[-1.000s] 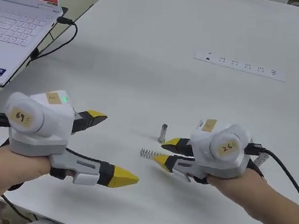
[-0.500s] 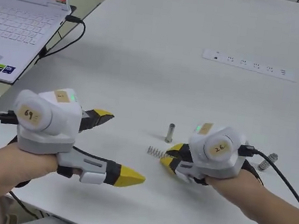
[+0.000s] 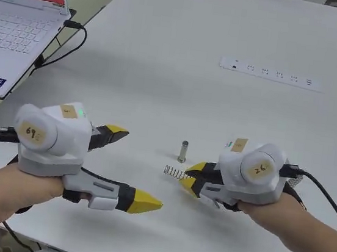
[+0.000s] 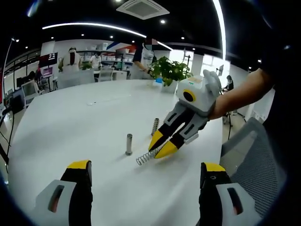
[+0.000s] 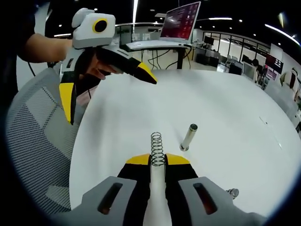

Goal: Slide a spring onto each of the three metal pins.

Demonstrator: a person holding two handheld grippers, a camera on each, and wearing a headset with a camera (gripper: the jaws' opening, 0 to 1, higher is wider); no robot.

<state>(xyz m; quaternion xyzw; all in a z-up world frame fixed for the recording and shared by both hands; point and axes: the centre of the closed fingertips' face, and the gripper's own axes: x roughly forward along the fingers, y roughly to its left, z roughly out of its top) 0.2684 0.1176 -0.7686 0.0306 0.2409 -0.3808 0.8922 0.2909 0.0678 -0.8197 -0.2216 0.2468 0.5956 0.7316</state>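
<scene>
Spring [image 5: 157, 148]: small silver coil, near end clamped between tips of my right claw [image 5: 157, 161], rest pointing ahead, low over white desk [image 3: 165, 52]. Bare metal pin [image 5: 189, 136] stands upright just right of spring in right gripper view, close, not touching. Second pin [image 4: 155, 126], looks coil-wrapped, sits behind right claw in left gripper view. My left claw [image 3: 135, 169] is wide apart, holding nothing, lower left of head view. Laptop [image 3: 16, 15] upper left, power strip [image 3: 267, 73] upper right, both well apart from work.
</scene>
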